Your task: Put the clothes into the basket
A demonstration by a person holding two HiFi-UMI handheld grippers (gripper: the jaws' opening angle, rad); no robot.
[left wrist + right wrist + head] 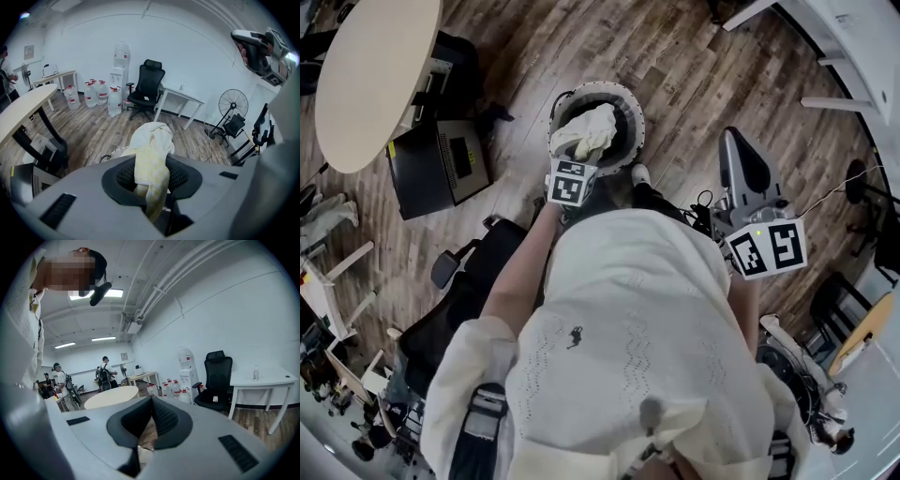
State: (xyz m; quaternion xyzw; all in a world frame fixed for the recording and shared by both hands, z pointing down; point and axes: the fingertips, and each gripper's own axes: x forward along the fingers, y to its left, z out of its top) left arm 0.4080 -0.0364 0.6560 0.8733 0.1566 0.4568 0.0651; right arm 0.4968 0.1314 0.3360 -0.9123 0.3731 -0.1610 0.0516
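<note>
Pointing down over the basket [639,127], the left gripper [150,185] clamps a cloth [152,154]; right gripper [151,404] level, jaws together.

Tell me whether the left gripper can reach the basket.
Likely yes: the left gripper, shut on a pale yellow cloth, hangs just above the open basket, only the cloth between them.
</note>
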